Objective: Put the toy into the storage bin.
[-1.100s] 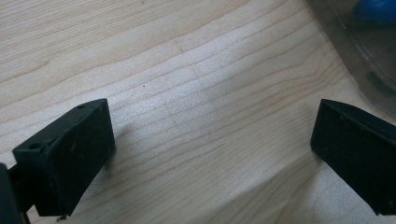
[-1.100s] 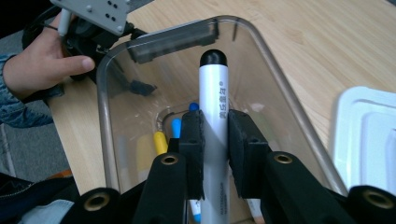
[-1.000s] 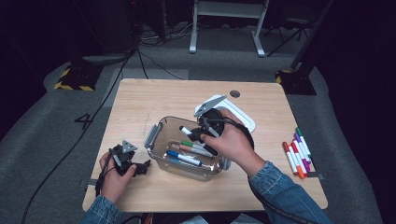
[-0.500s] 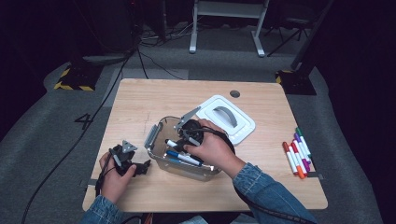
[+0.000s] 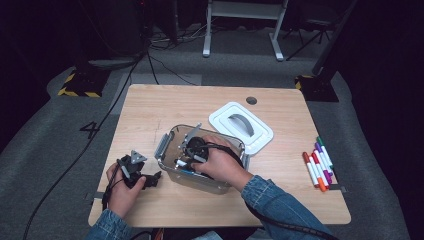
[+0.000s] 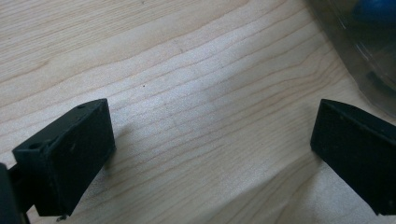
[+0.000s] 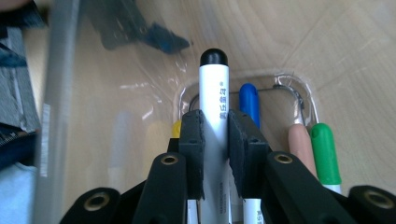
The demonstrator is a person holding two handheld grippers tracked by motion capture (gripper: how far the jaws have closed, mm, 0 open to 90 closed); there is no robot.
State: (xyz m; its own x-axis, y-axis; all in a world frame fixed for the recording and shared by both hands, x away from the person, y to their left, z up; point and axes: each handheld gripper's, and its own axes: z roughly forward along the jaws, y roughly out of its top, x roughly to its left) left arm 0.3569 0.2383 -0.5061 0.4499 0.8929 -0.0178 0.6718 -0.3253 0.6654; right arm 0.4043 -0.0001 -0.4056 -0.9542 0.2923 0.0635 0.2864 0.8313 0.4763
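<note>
**Black-capped marker lowered into the box**

The right gripper (image 7: 215,140) has come down from above the white rectangular lid (image 5: 241,125) into the clear plastic box (image 5: 167,145), pinching a white marker with a black cap (image 7: 214,93) between its pads. Inside the box, blue (image 7: 250,103), green (image 7: 323,151) and pinkish (image 7: 300,142) markers lie just beside it. The delivery looks nearly done; letting go is probably next. The left gripper (image 6: 210,154) rests spread and empty on the light wooden table (image 5: 150,105) near the box. More coloured markers (image 5: 316,165) wait at the table's right edge.
</note>
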